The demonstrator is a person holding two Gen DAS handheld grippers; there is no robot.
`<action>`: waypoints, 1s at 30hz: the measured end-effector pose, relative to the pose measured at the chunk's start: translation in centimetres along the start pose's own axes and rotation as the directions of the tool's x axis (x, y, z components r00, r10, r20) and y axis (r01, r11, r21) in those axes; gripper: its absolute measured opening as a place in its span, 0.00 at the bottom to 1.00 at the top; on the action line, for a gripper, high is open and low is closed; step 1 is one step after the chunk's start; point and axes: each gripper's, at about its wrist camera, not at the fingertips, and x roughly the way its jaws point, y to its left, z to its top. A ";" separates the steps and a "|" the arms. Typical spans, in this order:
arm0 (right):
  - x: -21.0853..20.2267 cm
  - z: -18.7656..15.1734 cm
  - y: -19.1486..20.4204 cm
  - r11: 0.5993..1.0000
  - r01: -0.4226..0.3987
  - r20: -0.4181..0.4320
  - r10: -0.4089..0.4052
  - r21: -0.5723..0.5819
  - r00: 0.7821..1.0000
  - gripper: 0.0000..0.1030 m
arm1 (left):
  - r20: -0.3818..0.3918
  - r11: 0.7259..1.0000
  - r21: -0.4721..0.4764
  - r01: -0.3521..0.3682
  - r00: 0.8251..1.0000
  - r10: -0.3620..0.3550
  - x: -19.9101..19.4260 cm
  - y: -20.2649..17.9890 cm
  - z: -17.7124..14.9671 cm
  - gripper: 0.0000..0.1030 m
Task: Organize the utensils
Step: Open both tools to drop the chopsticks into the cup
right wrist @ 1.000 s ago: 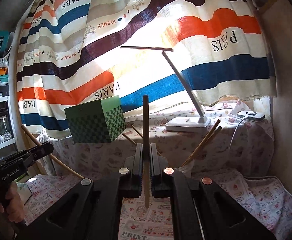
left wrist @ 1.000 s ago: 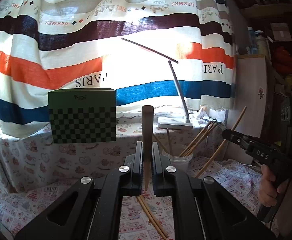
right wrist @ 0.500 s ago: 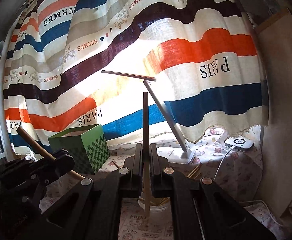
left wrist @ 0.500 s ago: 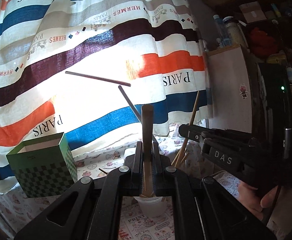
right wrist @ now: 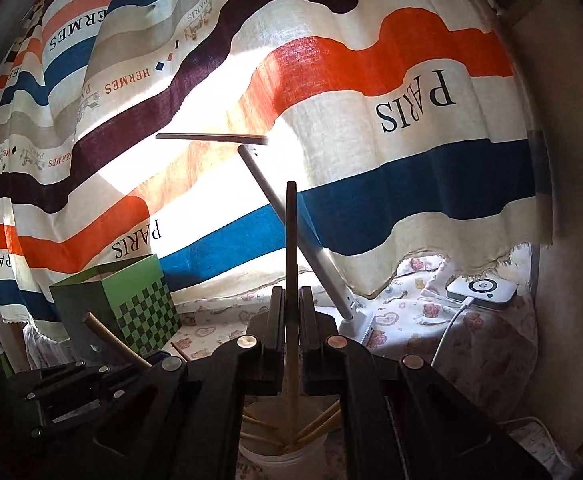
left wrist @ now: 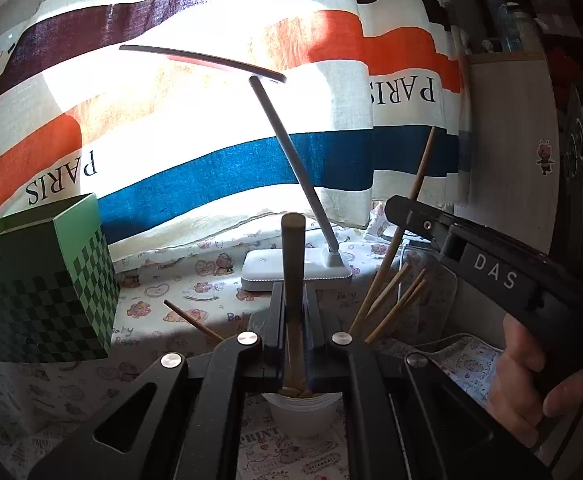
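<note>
My left gripper [left wrist: 293, 312] is shut on a wooden chopstick [left wrist: 293, 264] held upright, its lower end over the white cup [left wrist: 301, 416] below the jaws. My right gripper [right wrist: 291, 316] is shut on another chopstick [right wrist: 291, 248], whose lower end reaches down into the same white cup [right wrist: 281, 460] among several chopsticks [right wrist: 319, 420]. In the left wrist view the right gripper [left wrist: 407, 210] shows at right, holding its chopstick [left wrist: 419, 176]. In the right wrist view the left gripper [right wrist: 91, 372] shows at lower left with its chopstick [right wrist: 111, 338].
A green checkered box [left wrist: 43, 292] stands at left, also in the right wrist view [right wrist: 131, 300]. A white desk lamp [left wrist: 295, 268] stands behind the cup. A white charger [right wrist: 481, 292] with cable lies at right. A striped curtain [left wrist: 211, 140] hangs behind.
Both grippers have come down and closer to the white cup, each still holding its chopstick. The right chopstick's tip is now inside the cup.
</note>
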 end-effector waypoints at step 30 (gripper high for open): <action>1.5 0.1 -0.8 0.999 -0.035 -0.092 0.039 0.040 0.995 0.55 | 0.077 0.990 -0.081 -0.119 0.989 0.126 -6.1 6.2 0.4 0.81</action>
